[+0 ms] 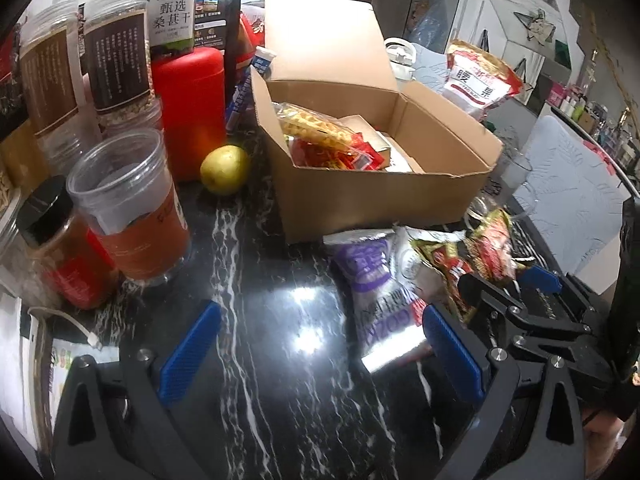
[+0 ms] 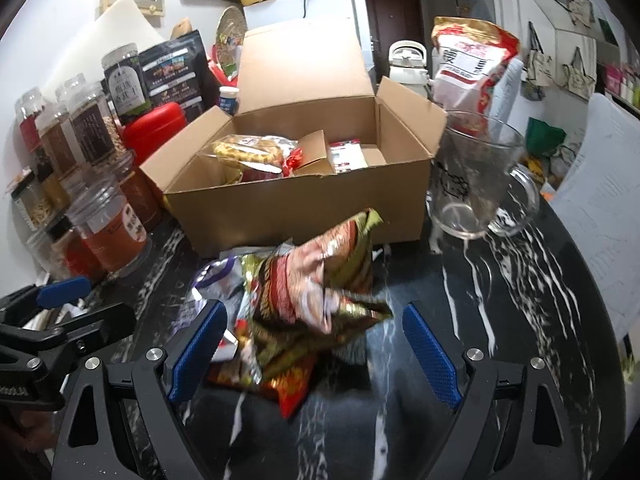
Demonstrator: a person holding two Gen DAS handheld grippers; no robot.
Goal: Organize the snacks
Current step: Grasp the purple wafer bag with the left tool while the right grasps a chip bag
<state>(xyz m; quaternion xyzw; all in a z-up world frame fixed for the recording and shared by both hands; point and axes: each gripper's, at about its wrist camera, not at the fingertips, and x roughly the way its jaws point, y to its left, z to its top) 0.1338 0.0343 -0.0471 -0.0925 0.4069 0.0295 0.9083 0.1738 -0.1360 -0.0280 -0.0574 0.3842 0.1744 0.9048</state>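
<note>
While both grippers stand spread, left gripper [image 1: 320, 352] over bare black marble counter [image 1: 272, 264], right gripper [image 2: 316, 348] astride red-gold snack packets [image 2: 316, 300], untouched | cardboard box [image 2: 280, 200] behind | only right view: glass mug [image 2: 476, 184] | only left: pear [image 1: 225, 169]

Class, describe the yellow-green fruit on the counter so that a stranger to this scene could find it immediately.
Start at the open cardboard box in the middle of the black marbled counter. Just left of its front corner, at the foot of the tall red canister, lies the pear-like fruit. It is the only loose, unpackaged food among jars and snack bags.
</note>
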